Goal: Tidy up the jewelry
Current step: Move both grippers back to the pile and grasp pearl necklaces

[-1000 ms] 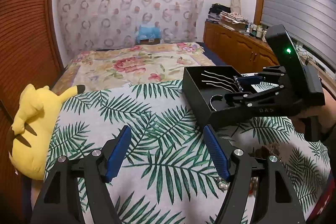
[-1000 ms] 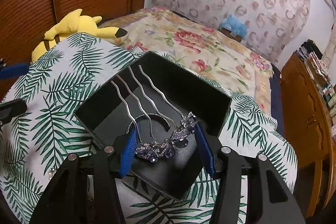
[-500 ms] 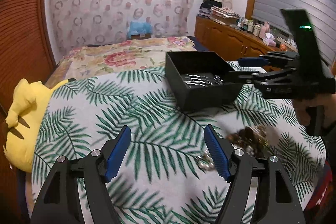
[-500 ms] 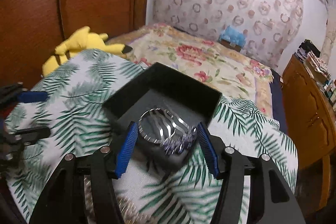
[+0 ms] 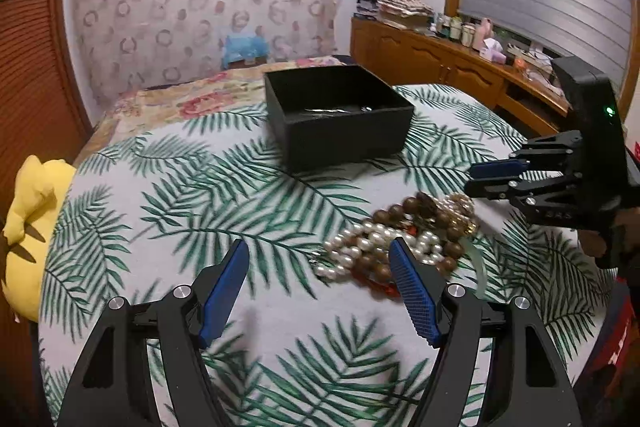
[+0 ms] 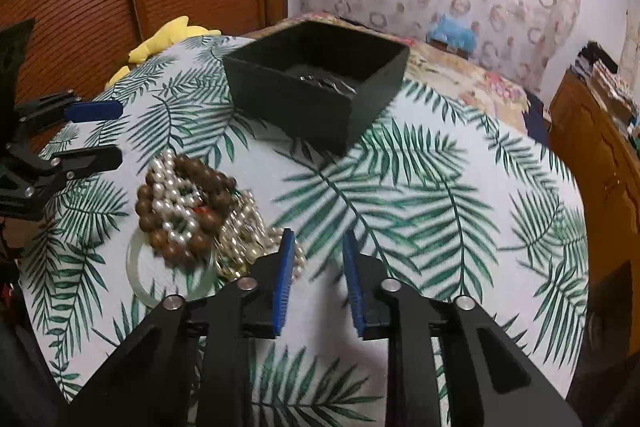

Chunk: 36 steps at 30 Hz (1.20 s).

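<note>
Now the jewelry pile lies on the leaf-print desk, a tangle of pearl strands, brown wooden beads, a gold chain and a pale bangle. The black box stands well apart from it, farther back, with something silvery already inside.

The left hand-held gripper hovers near the pile with its jaws spread wide and nothing between them. The right hand-held gripper hangs just beside the pile's gold chain, jaws narrow but parted, also empty.

The step in hand looks like picking the next piece from the heap. To do it well, I would choose a strand that lies on top, probably the brown beads, and pinch a single loop at its outer edge, not the middle of the tangle. Lifting slowly should let the other strands slide off; if they cling, the free gripper can hold the rest down. The bangle sits under the heap, so it is best left until last.
</note>
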Available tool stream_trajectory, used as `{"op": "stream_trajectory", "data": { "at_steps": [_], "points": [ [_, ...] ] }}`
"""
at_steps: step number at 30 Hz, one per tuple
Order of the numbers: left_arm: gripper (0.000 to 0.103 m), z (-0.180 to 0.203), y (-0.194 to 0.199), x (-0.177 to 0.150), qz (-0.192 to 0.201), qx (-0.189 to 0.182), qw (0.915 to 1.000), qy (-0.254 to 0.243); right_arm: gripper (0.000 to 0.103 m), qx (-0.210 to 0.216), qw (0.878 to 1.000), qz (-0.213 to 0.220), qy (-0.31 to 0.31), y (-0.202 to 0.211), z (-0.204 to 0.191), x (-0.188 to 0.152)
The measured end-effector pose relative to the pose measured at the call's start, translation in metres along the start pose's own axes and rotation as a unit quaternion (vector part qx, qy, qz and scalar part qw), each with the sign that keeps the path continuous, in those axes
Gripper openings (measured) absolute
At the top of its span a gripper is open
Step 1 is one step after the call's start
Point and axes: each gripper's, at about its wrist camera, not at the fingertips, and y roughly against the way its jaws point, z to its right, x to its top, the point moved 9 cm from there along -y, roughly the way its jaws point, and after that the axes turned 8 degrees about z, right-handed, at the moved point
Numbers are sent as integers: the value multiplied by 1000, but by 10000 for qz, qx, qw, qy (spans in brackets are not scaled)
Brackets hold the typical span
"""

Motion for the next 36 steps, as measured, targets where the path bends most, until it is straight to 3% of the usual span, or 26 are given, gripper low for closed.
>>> {"op": "stream_trajectory", "data": {
  "at_steps": [4, 10, 12, 17, 27, 30, 36],
  "points": [
    [69, 7, -4, -3, -77, -64, 9999, -27, 24, 159, 9999, 0, -56, -2, -4, 0],
    [69, 11, -8, -7, -144, -126, 9998, -5, 23, 45, 9999, -108, -50, -14, -3, -1],
    [69, 13, -9, -8, -160, -141, 9998, 0, 23, -325, 9994, -111, -11, -16, 4, 2],
    [69, 14, -10, -9, -175, -152, 9997, 19, 17, -540, 9984, -146, -37, -14, 13, 1],
    [69, 19, -19, -8, -213, -251, 9994, 98, 16, -311, 9993, -135, -181, -22, 15, 0],
    [58, 22, -21, -8, -242, -341, 9991, 25, 16, -303, 9993, -60, -205, -22, 16, 0],
    [49, 25, -30, -5, -287, -436, 9986, -107, 14, -311, 9992, 83, -250, -20, 17, -2]
  ]
}}
